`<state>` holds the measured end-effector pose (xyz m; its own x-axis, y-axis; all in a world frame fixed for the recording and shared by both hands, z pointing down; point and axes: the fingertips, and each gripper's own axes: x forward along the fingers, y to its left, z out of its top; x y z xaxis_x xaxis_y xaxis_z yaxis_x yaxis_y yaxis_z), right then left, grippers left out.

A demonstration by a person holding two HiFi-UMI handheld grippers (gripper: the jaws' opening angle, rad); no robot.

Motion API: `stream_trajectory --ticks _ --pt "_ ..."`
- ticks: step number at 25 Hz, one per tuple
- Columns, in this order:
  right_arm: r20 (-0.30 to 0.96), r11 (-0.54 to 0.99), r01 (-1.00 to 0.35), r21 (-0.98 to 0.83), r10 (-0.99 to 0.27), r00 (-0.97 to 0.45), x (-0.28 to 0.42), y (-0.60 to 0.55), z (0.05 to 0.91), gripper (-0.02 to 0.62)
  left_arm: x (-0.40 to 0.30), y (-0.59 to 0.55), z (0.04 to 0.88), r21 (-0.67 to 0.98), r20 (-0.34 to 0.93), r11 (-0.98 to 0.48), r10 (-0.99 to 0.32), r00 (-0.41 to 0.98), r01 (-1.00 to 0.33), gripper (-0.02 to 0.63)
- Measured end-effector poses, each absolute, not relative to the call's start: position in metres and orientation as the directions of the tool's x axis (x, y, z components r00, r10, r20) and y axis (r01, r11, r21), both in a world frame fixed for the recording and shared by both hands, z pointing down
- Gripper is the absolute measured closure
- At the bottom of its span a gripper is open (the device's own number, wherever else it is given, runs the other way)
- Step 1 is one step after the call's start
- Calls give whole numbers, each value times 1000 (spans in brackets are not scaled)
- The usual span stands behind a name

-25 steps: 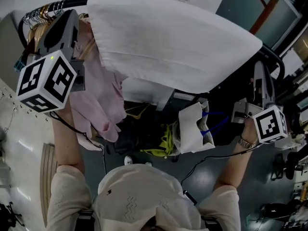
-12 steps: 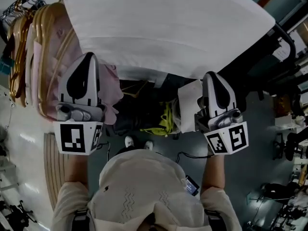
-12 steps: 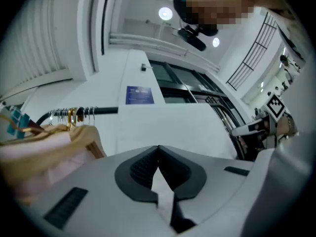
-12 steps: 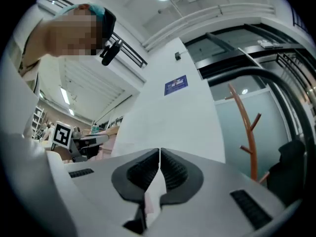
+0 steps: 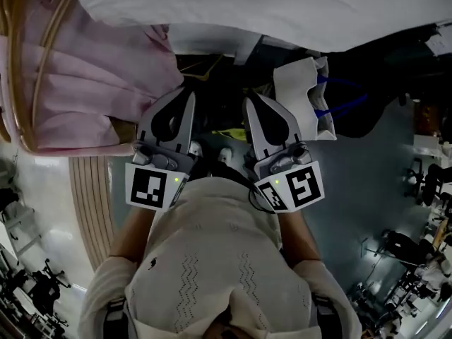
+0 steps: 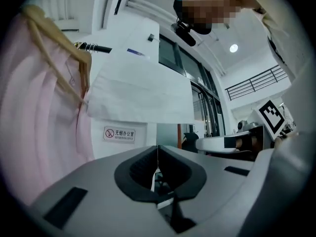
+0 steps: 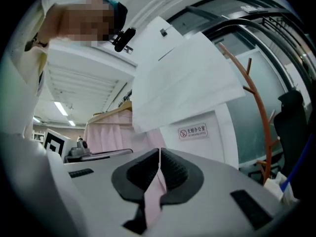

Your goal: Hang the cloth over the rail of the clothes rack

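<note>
We held the left gripper point(image 5: 188, 94) and the right gripper point(image 5: 250, 101) side by side under the cloth point(image 5: 233, 2) on the rail point(image 6: 97, 47), both with fingers point(image 6: 140, 168) pressed together, holding nothing.

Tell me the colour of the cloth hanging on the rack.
The cloth is plain white; right gripper view shows it best.

White wall point(image 6: 145, 135) is being marked by a no-smoking sign point(image 6: 119, 134). Glazed partitions point(image 6: 197, 88) are being seen beside it. Ceiling is being lit by a round lamp point(image 6: 233, 48) and strip lights point(image 7: 61, 107). Glossy grey floor point(image 5: 353, 189), reddish coat stand point(image 7: 261, 132) and black chair point(image 7: 291, 113) are being shown.
</note>
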<state>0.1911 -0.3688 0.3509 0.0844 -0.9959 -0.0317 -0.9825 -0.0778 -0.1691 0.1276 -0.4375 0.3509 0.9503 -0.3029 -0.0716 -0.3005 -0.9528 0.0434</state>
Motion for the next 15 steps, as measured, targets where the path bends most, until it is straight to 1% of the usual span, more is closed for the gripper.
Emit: stream_trajectory --ticks 2,6,9,15 --pt "11 -120 -974 -193 -993 121 188 -368 375 572 127 -428 376 60 -37 -956 -291 956 -288 592" --pt "72 -201 -965 -169 -979 192 185 -364 407 572 127 -414 402 121 -26 -947 -304 952 -299 592" --pt "88 -229 -958 -171 -972 217 183 -361 419 572 133 -405 419 125 3 -949 -292 956 -290 592" --pt "99 -266 -953 -144 -962 253 184 -357 428 572 141 -399 424 122 -1 -953 -280 960 -278 592"
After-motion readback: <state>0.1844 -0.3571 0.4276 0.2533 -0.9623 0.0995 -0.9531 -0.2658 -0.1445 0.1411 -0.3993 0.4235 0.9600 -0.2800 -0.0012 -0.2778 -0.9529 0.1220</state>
